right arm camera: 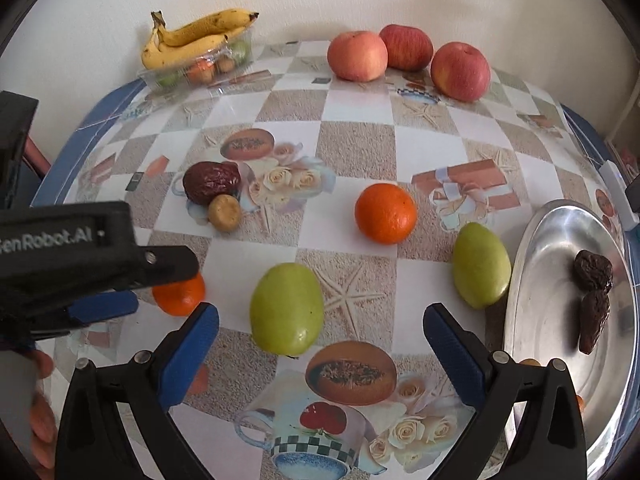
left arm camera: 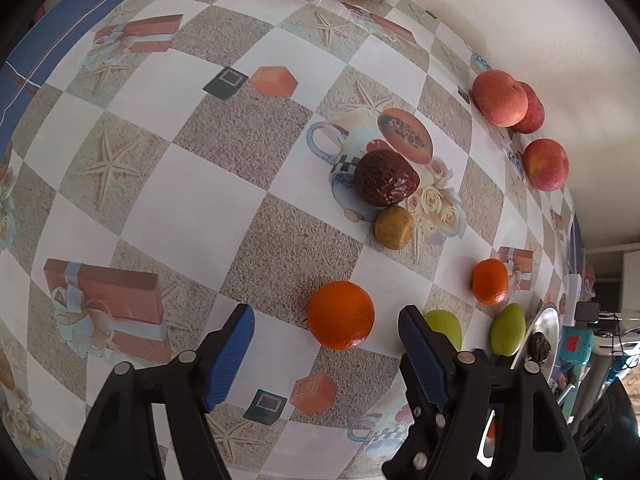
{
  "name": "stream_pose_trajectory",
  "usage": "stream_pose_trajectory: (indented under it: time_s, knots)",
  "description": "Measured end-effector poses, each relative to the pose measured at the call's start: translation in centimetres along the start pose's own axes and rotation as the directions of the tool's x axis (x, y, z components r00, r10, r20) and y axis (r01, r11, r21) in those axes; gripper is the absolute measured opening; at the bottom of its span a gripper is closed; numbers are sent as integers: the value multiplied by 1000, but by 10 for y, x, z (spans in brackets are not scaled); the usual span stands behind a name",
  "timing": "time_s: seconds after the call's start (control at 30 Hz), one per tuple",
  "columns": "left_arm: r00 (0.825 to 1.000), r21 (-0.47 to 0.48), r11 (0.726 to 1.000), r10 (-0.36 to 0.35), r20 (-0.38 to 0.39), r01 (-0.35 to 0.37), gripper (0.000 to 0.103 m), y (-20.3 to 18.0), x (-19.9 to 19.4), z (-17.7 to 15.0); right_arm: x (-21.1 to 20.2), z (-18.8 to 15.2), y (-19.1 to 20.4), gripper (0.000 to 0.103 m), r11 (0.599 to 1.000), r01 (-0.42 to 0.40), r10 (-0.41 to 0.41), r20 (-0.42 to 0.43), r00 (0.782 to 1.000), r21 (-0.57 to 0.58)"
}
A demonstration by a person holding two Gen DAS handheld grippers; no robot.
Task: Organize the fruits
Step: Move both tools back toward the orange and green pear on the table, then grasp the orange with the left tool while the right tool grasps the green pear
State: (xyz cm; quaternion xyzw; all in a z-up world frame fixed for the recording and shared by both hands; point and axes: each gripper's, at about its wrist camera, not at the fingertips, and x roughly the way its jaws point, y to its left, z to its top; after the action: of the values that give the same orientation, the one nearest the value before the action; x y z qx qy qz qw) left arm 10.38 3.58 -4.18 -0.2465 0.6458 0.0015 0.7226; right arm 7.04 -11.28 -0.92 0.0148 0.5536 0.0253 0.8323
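My left gripper [left arm camera: 326, 356] points down at the table and is open. An orange [left arm camera: 341, 315] lies on the cloth just beyond its blue pads, touching neither. In the right wrist view the left gripper [right arm camera: 166, 285] hangs over that orange [right arm camera: 180, 296]. My right gripper [right arm camera: 320, 356] is open wide, with a green fruit [right arm camera: 287, 308] lying free just ahead of its fingertips. A second orange [right arm camera: 385, 213] and a second green fruit [right arm camera: 481, 265] lie farther right. A metal plate [right arm camera: 560, 240] at the right edge holds two dark dried dates [right arm camera: 593, 270].
Three red apples [right arm camera: 406, 47] sit by the back wall. Bananas [right arm camera: 192, 38] rest on a clear container [right arm camera: 200, 68] of small fruit at the back left. A large dark date [right arm camera: 211, 182] and a small brown fruit [right arm camera: 225, 212] lie mid-left. A hand [right arm camera: 36, 400] shows at bottom left.
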Motion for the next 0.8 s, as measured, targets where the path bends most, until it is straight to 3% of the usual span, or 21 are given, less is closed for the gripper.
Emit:
stream_pose_trajectory:
  time_s: [0.13,0.37,0.5,0.67,0.73,0.8]
  knots:
    - [1000,4,1000,8,-10,-8,78,0,5,-1,6,-1,1,70,999,-54,54,-42,998,2]
    - [999,34,999,39,-8,-38,74,-5,7,-2,5,-5,0,66,998,-57,57,-39,998,5]
    - [1000,25,1000,-1,-30,2,54,-8,9,-3,5,-4,3,57,997,-73,73,-46,996,-5]
    - [998,4,1000,-30,-48,31,47,-11,12,-5,3,-3,6,50,996,-84,83,-44,996,-22]
    - [999,-2,1000,-23,-42,23,38,-11,11,-5,3,-4,6,50,996,-84,83,-42,996,-26]
    - [999,-19,999,-40,-37,40,36,-9,9,-5,3,-4,7,49,996,-82,80,-43,996,-29]
